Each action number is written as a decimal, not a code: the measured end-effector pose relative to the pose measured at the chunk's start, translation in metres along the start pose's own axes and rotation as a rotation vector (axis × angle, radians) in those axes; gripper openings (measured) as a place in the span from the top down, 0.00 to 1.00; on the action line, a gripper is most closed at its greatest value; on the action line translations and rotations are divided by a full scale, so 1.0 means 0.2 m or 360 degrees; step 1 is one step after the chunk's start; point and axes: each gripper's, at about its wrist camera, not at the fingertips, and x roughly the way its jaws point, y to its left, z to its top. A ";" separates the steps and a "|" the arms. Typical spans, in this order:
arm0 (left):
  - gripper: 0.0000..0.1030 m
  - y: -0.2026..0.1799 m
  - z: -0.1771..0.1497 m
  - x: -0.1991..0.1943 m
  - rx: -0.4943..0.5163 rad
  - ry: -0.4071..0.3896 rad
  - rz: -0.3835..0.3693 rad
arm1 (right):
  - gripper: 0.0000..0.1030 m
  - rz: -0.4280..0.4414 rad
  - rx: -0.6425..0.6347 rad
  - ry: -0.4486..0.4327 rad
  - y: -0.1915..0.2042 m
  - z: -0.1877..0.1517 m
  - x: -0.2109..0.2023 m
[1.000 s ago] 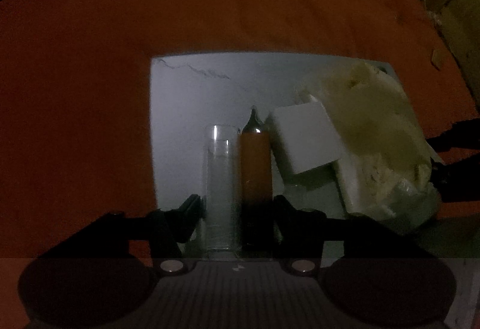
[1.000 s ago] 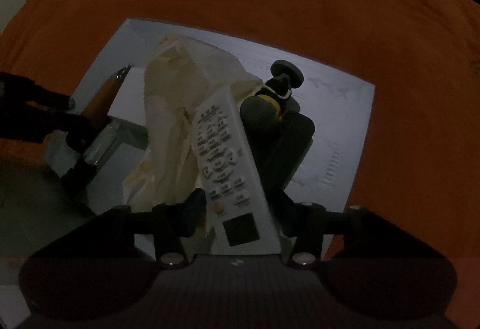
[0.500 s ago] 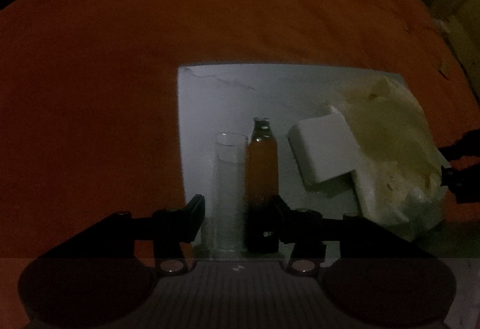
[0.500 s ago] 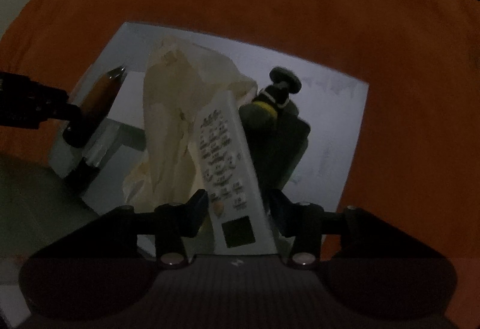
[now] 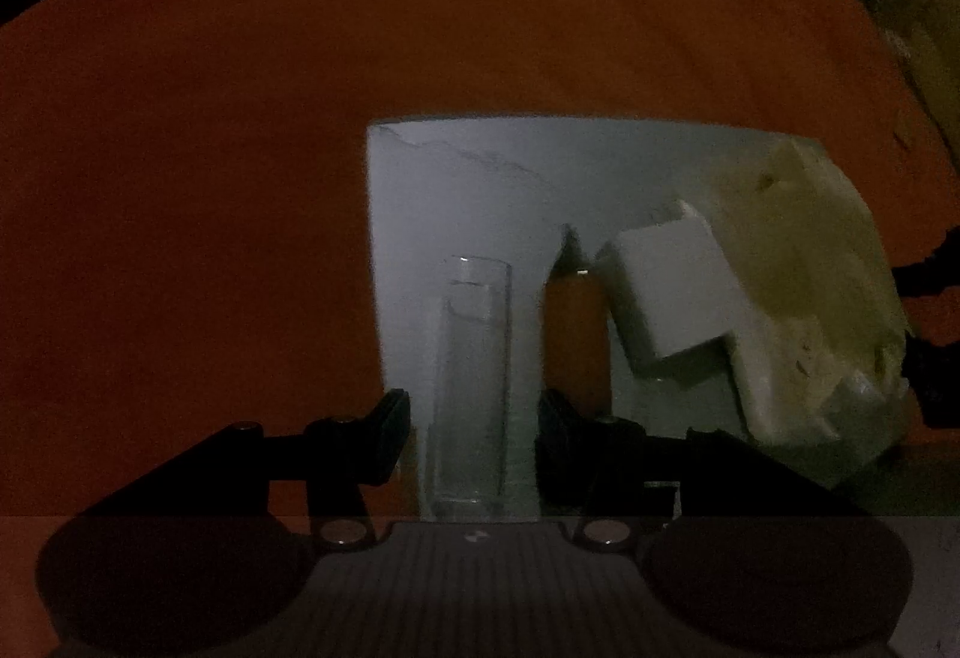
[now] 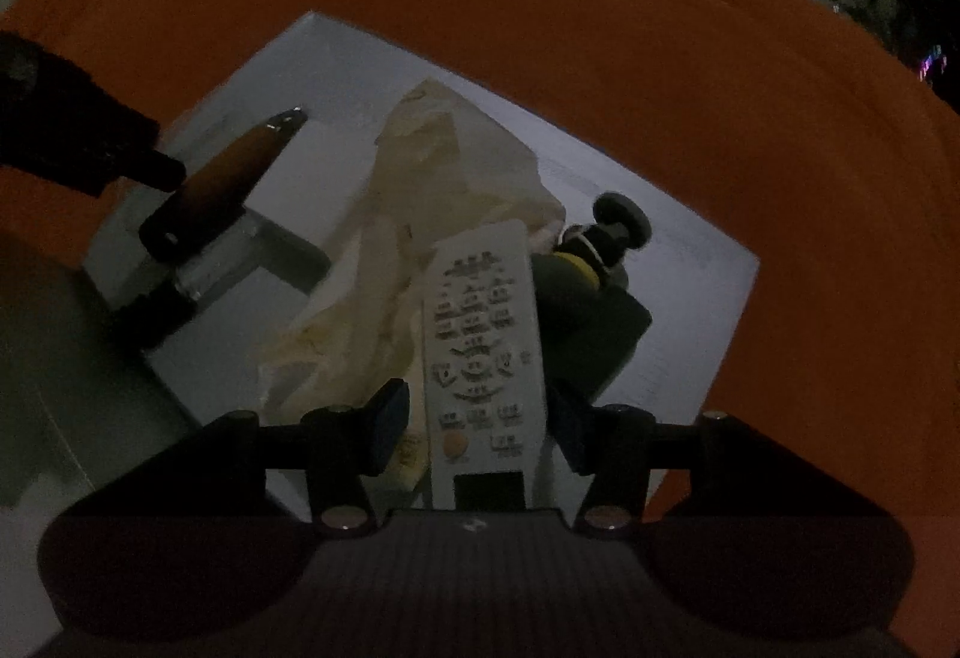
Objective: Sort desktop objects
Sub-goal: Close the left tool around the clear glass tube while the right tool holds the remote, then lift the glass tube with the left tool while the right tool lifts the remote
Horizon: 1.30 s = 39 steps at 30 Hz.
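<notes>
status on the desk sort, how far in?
Done: nothing visibly sorted. In hand: right gripper jaws opening around the remote control; left gripper straddles the glass tube, orange tube alongside, grip unclear. Remaining: white box, crumpled bag.

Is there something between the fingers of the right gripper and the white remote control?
No, nothing visible. The white remote control already lies between the fingers of the right gripper, which are opening, with a small gap on each side. The crumpled paper and the dark gadget lie beside it.

Both wrist cams steep-down, close; share white sheet (image 5: 480,190).
</notes>
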 end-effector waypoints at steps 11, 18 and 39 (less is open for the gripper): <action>0.67 -0.08 -0.01 0.06 0.0084 0.0018 0.0075 | 0.53 -0.0181 -0.0236 0.0033 0.12 0.05 0.06; 0.76 -0.04 -0.01 0.03 0.0056 -0.0035 0.0054 | 0.54 0.0000 0.0034 0.0006 0.00 0.04 0.02; 0.76 -0.10 -0.02 -0.30 0.0017 -0.0247 -0.0084 | 0.66 0.0001 0.0101 -0.0049 -0.05 0.00 -0.09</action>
